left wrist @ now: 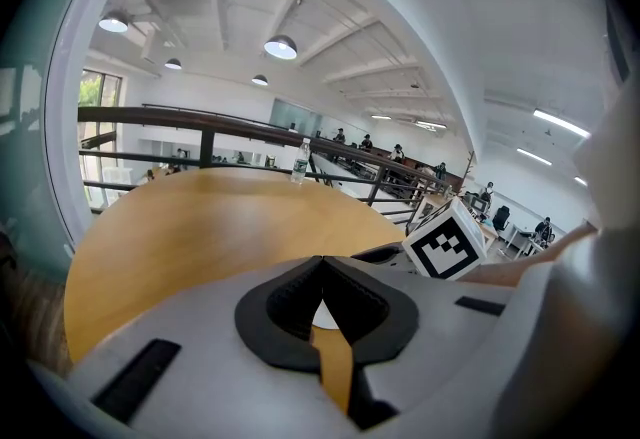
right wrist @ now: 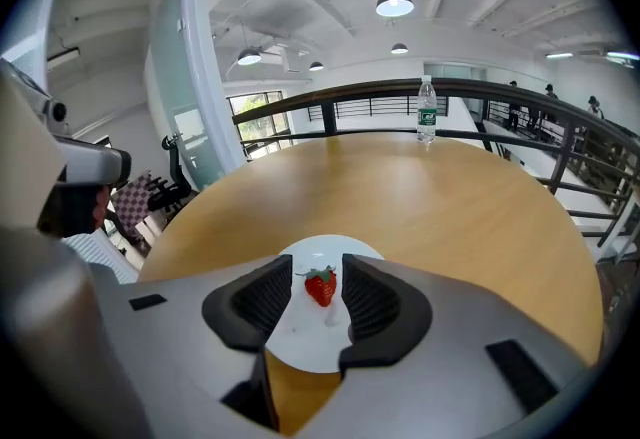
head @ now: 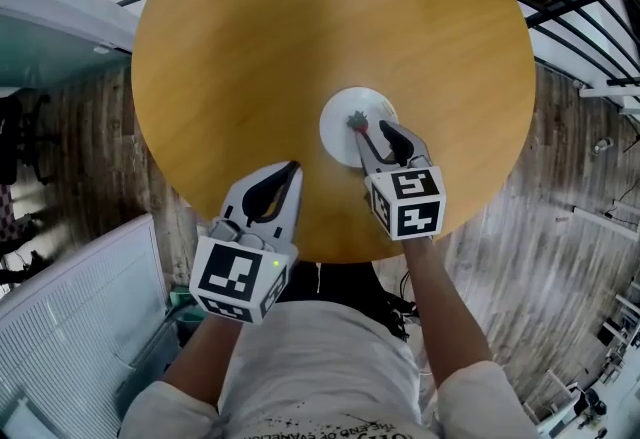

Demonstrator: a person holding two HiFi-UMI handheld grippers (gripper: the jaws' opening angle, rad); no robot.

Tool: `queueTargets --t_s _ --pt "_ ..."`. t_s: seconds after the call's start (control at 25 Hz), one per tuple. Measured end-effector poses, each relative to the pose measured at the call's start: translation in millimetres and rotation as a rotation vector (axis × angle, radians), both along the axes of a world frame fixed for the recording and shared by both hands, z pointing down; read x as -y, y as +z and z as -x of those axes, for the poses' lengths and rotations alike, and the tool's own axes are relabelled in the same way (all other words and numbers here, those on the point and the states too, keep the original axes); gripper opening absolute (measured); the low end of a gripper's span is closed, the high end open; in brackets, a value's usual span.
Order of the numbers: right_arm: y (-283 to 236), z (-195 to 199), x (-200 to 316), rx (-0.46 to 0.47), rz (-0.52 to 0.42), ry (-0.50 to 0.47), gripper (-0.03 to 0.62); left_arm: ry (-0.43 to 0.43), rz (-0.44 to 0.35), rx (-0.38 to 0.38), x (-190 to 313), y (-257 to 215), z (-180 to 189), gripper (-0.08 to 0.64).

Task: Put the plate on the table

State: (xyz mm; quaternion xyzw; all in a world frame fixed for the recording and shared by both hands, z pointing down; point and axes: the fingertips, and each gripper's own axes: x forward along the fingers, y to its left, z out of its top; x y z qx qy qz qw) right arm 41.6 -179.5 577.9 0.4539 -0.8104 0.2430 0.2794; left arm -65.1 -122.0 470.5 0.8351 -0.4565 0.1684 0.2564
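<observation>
A white plate (head: 340, 123) lies flat on the round wooden table (head: 300, 27), a little in from the near edge. A red strawberry (head: 357, 120) rests on it. My right gripper (head: 372, 127) hovers over the plate's near side. It is open, and the strawberry (right wrist: 320, 285) sits between the fingertips with a gap on each side. The plate (right wrist: 310, 337) shows white below the jaws. My left gripper (head: 293, 167) is shut and empty, above the table's near edge to the left of the plate. In the left gripper view its jaws (left wrist: 322, 260) meet at the tips.
A water bottle (right wrist: 427, 110) stands at the table's far edge, also seen as the bottle (left wrist: 299, 170) in the left gripper view. A dark railing (right wrist: 400, 92) runs behind the table. The wood floor (head: 560, 227) surrounds it, and a white panel (head: 70, 327) sits at lower left.
</observation>
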Motion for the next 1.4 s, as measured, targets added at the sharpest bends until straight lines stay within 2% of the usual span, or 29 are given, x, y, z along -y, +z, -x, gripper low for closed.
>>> queueTargets --t_s 0.28,0.52,0.8,1.0,1.4 --pt "-54 -11 -35 0.024 -0.075 -0.023 0.085 0.015 -0.052 0.019 -22 -30 -6 0.022" --pt "-109 -20 -70 0.065 -0.141 -0.016 0.048 0.057 -0.088 -0.003 -49 -63 -22 0.023" --pt "-162 -42 -102 0.087 -0.204 0.008 0.035 0.087 -0.136 -0.009 -64 -91 -31 0.023" --pt "-172 -58 -121 0.134 -0.197 0.058 0.031 0.1 -0.143 -0.012 -75 -98 -37 0.023" --pt "-200 -46 -133 0.158 -0.225 0.041 0.025 0.093 -0.148 -0.026 -91 -113 -32 0.022"
